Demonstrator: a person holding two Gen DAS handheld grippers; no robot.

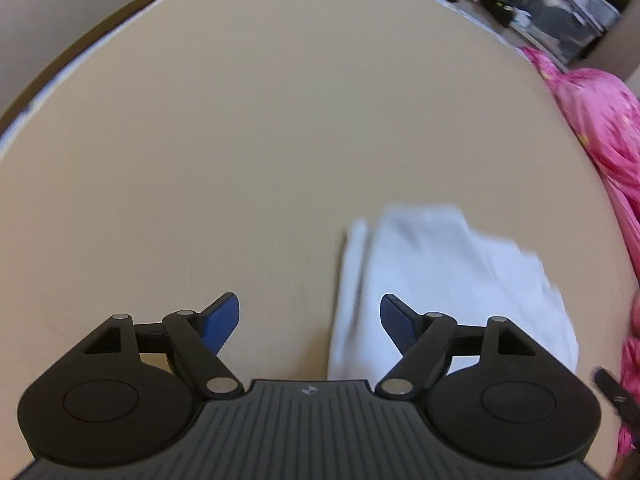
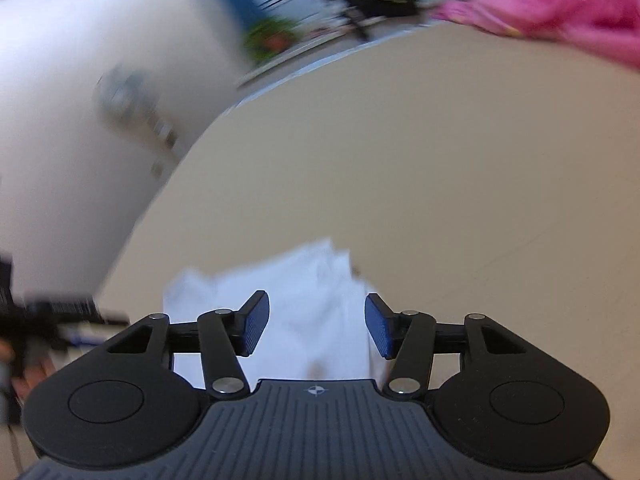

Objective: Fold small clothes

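Note:
A small white garment (image 1: 440, 280) lies folded on the beige table (image 1: 240, 140), to the right of my left gripper (image 1: 310, 320). The left gripper is open and empty, its blue pads above bare table and the garment's left edge. In the right wrist view the same white garment (image 2: 312, 300) lies just ahead of my right gripper (image 2: 316, 326), which is open and empty, with the cloth showing between its fingers. Both views are blurred by motion.
A pile of pink clothes (image 1: 600, 128) lies along the table's right side and shows at the top right of the right wrist view (image 2: 560, 4). A white appliance (image 2: 80, 120) stands beyond the table's left edge. Dark bins and clutter (image 1: 560, 12) stand behind the table.

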